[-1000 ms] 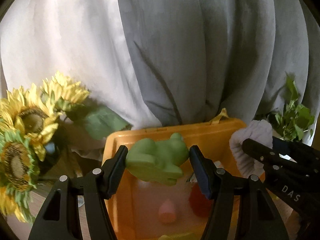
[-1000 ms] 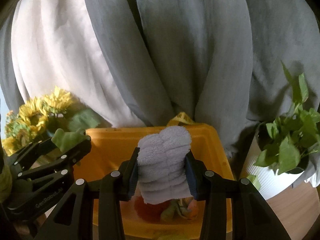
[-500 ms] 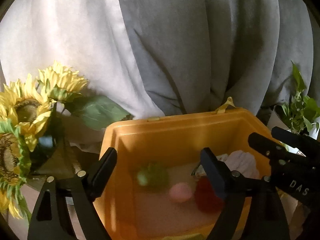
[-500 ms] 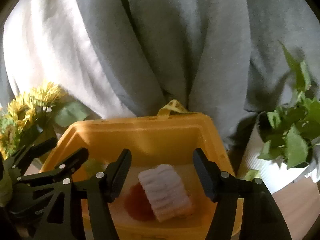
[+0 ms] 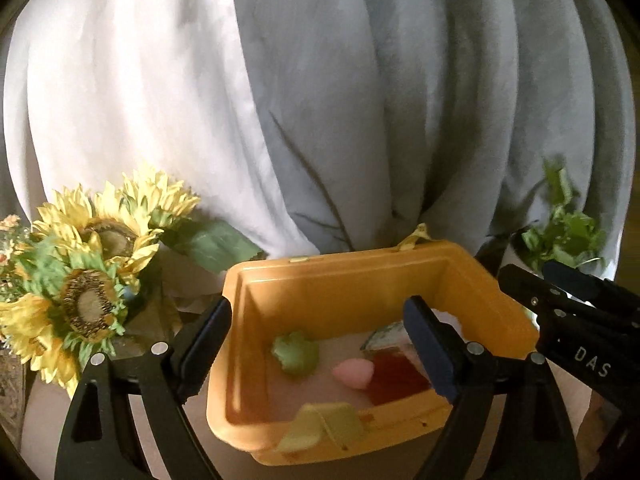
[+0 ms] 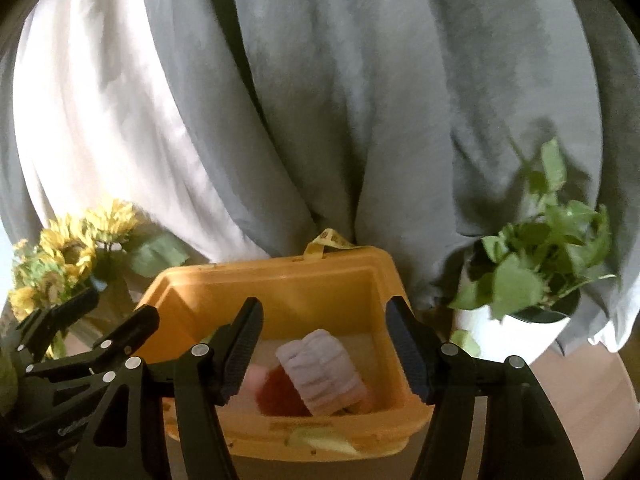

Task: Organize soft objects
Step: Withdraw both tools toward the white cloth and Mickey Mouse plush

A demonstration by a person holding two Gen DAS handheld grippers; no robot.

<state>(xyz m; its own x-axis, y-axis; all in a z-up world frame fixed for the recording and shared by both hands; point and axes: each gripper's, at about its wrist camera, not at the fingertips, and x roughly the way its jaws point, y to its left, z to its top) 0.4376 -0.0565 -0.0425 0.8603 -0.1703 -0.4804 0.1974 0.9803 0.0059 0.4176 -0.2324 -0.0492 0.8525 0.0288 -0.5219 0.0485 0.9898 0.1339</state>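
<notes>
Now both soft things lie inside the yellow bin [image 5: 472, 280]: the green frog-shaped toy [image 5: 296, 352] sits on its pale floor toward the left, and the rolled grey-white towel [image 6: 322, 372] rests at the right, leaning on a red piece [image 5: 394, 376] with a pink teardrop sponge [image 5: 354, 372] just beside it. A yellow-green strap [image 5: 324, 426] drapes over the near rim. The left gripper [image 5: 316, 344] has just been opening and its jaws stand wide apart with nothing between them; the right gripper [image 6: 324, 354] has also just spread and is empty, hovering over the towel.

Judging from this, the risk is a finger catching the bin's near rim or the strap while backing out, which could drag the light plastic bin. The two grippers are close, so they could also knock each other.

The towel looks ribbed and fluffy, the frog smooth and squashy, the bin hard with rounded corners. Sunflowers [image 5: 88, 280] stand left, a leafy potted plant [image 6: 528, 280] right, curtains [image 5: 320, 100] behind.
</notes>
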